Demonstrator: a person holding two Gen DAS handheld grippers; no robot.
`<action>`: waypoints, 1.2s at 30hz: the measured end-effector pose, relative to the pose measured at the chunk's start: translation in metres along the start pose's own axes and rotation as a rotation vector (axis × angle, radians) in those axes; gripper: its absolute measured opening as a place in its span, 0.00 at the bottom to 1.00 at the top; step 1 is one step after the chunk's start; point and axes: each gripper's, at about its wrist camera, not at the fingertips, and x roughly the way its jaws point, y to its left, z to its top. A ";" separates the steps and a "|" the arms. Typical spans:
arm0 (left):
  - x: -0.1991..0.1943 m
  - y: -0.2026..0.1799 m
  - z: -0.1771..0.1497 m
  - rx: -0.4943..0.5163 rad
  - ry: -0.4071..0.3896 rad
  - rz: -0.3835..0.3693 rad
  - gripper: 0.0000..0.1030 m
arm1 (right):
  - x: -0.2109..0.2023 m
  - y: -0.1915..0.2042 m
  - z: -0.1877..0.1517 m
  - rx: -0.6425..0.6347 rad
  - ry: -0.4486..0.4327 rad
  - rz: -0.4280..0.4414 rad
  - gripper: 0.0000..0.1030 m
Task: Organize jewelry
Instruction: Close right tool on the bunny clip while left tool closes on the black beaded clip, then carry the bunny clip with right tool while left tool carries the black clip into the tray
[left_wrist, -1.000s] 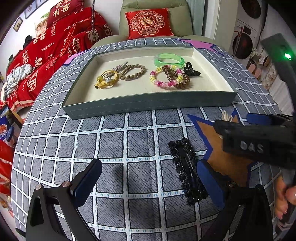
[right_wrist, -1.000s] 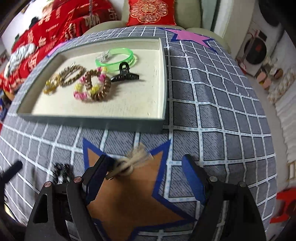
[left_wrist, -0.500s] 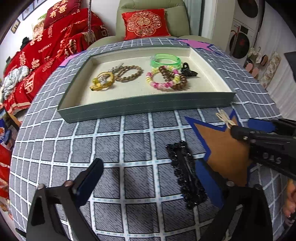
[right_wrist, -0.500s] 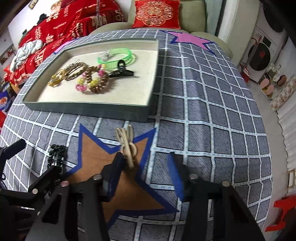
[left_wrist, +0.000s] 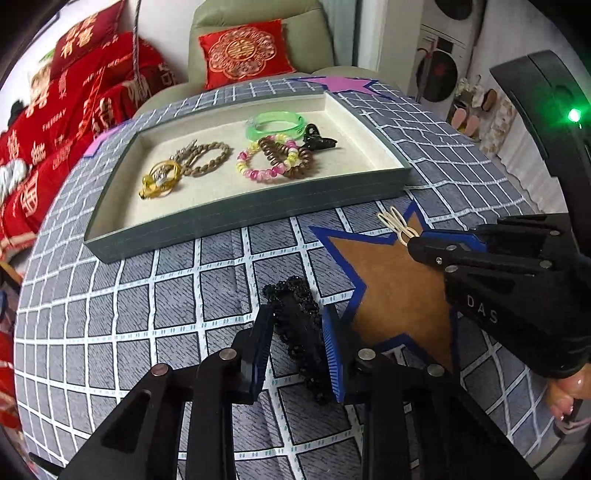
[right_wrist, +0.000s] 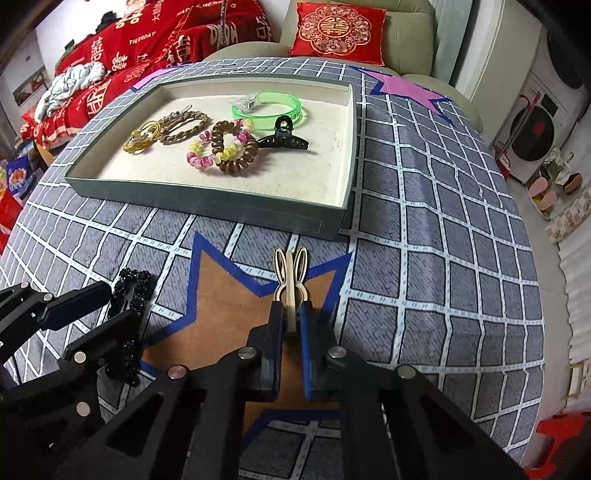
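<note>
The black beaded clip (left_wrist: 295, 325) is straddled lengthwise by the closing left tongs (left_wrist: 297, 345); the rabbit-eared clip (right_wrist: 290, 277), pointing traywards, is gripped by the right tongs (right_wrist: 291, 325).

The near end of the black beaded hair clip (left_wrist: 295, 325) is hidden behind the left gripper (left_wrist: 297, 332), and the cream bunny-eared clip's (right_wrist: 290, 275) tail between the right gripper's (right_wrist: 291, 325) pads.

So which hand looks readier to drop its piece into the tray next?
Probably the right: its tool is shut on the cream rabbit-shaped clip, just before the grey tray. The left tool is closing around the black beaded barrette.
</note>
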 end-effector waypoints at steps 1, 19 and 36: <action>-0.002 0.001 -0.001 0.001 -0.008 -0.008 0.26 | -0.002 -0.002 -0.002 0.012 -0.003 0.010 0.09; -0.018 0.024 -0.002 -0.150 -0.004 -0.069 0.27 | -0.031 -0.012 -0.020 0.089 -0.053 0.075 0.09; 0.015 -0.007 -0.001 -0.110 0.108 0.034 0.83 | -0.054 -0.038 -0.034 0.148 -0.095 0.095 0.09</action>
